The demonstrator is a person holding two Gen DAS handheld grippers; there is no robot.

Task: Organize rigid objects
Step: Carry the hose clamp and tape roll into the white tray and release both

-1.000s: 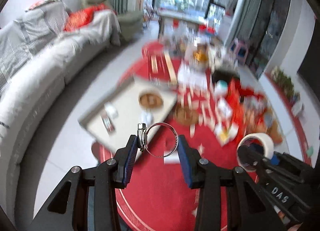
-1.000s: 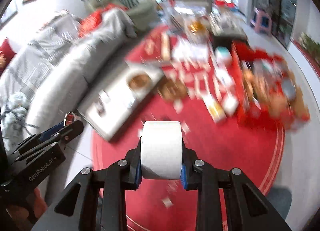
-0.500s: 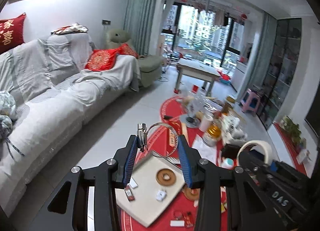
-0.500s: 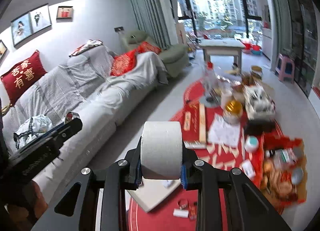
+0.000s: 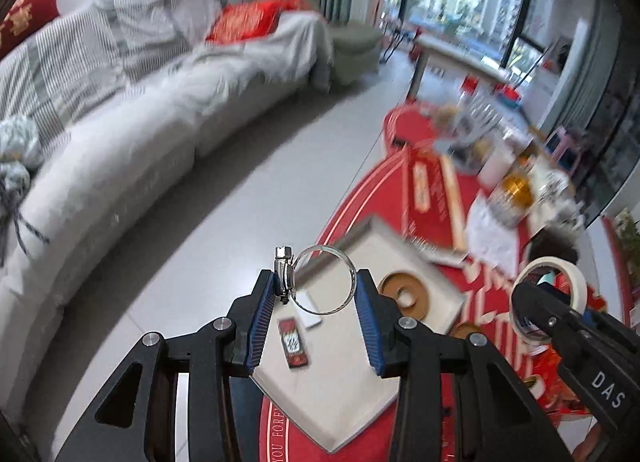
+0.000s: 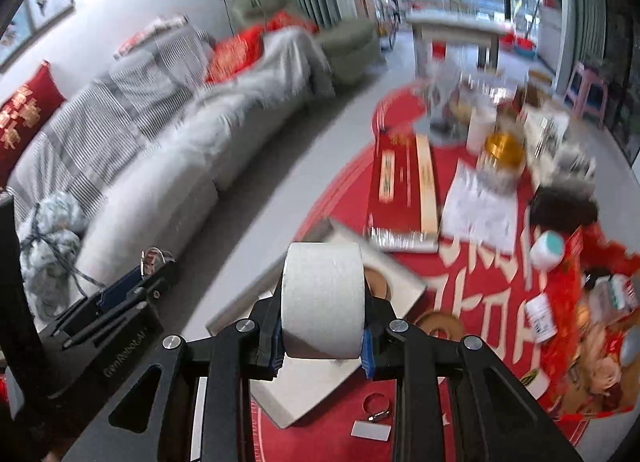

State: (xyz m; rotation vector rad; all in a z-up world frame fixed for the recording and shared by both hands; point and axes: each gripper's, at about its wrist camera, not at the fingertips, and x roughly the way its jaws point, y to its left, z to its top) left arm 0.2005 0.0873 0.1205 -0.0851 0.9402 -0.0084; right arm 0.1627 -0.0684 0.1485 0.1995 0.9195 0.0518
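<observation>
My left gripper (image 5: 316,286) is shut on a metal hose clamp (image 5: 320,280), held in the air above a white tray (image 5: 340,394) on the red round rug. My right gripper (image 6: 322,336) is shut on a roll of white tape (image 6: 322,298), also held above the tray (image 6: 304,390). The tape roll also shows at the right of the left wrist view (image 5: 554,282). The left gripper with the clamp shows at the left of the right wrist view (image 6: 150,262). On the tray lie a brown tape ring (image 5: 404,294), a red packet (image 5: 294,344) and a small white card (image 5: 310,312).
A grey sofa (image 5: 120,134) runs along the left. The red rug (image 6: 460,262) holds many boxes, jars and bottles at the right. A second hose clamp (image 6: 378,406) and a white card (image 6: 370,431) lie on the rug near the tray. A small table (image 6: 456,30) stands at the back.
Both cameras have tilted back down from the room toward the tray and rug. Each gripper keeps its hold.
</observation>
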